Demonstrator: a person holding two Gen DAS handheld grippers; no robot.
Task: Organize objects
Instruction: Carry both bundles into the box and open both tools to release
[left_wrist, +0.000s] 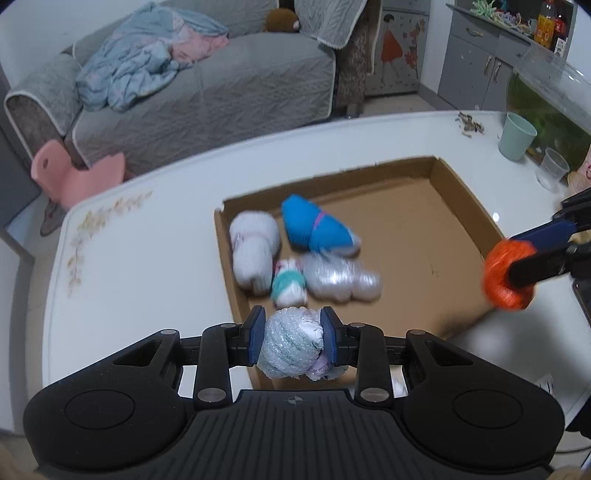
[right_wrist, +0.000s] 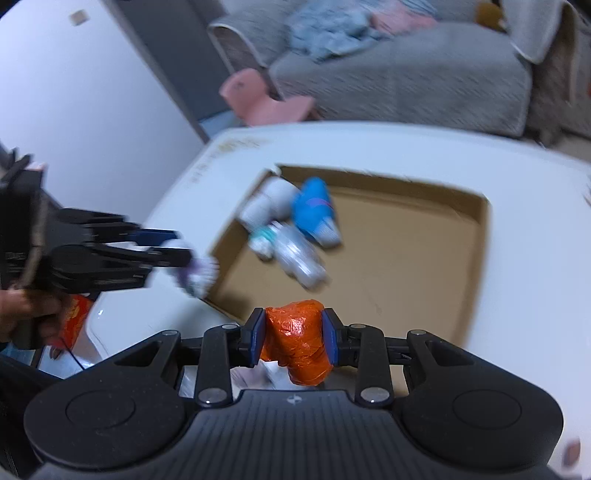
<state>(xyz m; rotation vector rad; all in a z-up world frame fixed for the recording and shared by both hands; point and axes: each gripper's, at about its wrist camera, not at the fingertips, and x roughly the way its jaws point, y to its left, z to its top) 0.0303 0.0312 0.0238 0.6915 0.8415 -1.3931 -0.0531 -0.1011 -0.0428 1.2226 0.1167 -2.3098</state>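
My left gripper (left_wrist: 293, 334) is shut on a pale bubble-wrap bundle (left_wrist: 291, 343), held above the near edge of a shallow cardboard box (left_wrist: 424, 236) on the white table (left_wrist: 147, 266). My right gripper (right_wrist: 293, 336) is shut on an orange plastic bundle (right_wrist: 297, 343), also seen as the orange bundle (left_wrist: 508, 275) at the right of the left wrist view. Inside the box, at its left side, lie a white bundle (left_wrist: 253, 247), a blue bundle (left_wrist: 314, 227), a clear plastic bundle (left_wrist: 341, 277) and a small teal-and-white bundle (left_wrist: 290, 286).
A green cup (left_wrist: 517, 134), a clear cup (left_wrist: 552, 168) and a glass tank (left_wrist: 554, 99) stand at the table's far right. Behind the table are a grey sofa (left_wrist: 221, 85) and a pink stool (left_wrist: 79, 173). A hand (right_wrist: 22, 314) holds the left gripper.
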